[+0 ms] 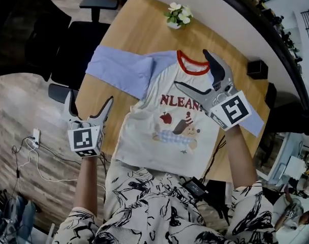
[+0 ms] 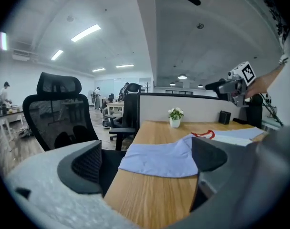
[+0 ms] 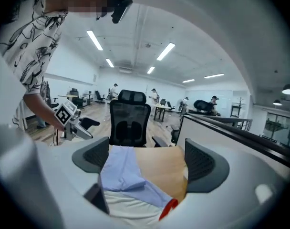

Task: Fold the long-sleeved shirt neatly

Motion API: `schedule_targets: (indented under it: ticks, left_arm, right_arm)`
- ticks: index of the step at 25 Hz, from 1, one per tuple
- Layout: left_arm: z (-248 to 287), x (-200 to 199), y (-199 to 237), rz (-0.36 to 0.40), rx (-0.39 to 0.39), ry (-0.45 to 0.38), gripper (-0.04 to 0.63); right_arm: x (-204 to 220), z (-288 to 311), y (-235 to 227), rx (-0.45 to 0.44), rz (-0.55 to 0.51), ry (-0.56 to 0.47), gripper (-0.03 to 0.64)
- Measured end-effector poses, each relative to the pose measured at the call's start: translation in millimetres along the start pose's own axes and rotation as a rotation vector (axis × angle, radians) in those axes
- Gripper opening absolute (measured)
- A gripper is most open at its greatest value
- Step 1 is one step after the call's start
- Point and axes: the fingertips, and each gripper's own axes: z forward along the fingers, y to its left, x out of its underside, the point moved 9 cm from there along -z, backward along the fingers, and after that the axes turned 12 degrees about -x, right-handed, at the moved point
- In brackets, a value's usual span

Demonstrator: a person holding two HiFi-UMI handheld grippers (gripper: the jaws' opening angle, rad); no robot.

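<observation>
The long-sleeved shirt (image 1: 167, 136) lies spread front-up on the tabletop (image 1: 134, 29), its blue sleeve (image 1: 119, 67) stretched out sideways. The right gripper (image 1: 192, 69) hovers over the shirt's chest by the red collar, jaws wide apart and empty, seemingly clear of the cloth. The left gripper (image 1: 88, 99), also wide open and empty, is beside the shirt's hem.

The shirt (image 1: 164, 121) lies front-up on the table (image 1: 139, 29), one sleeve stretched toward its left edge. The left gripper (image 1: 88, 98) and right gripper (image 1: 191, 68) have their jaws apart.
</observation>
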Motion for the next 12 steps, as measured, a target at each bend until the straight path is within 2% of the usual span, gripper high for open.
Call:
schedule_targets:
  ticks: [4,8,12]
  left_arm:
    - [31.3,14.4,17.9,0.023,0.005,0.039,0.577]
    - [68.0,29.0,30.7,0.038,0.053,0.115,0.571]
    - [95.4,49.0,30.3,0.045,0.115,0.232,0.561]
  right_arm:
    - [7.4,90.5,-18.5,-0.113,-0.008,0.058,0.492]
    - [18.3,173.7,-31.9,-0.198,-0.024,0.142,0.484]
    - [37.1,242.1,-39.6,-0.283,0.060,0.209,0.449]
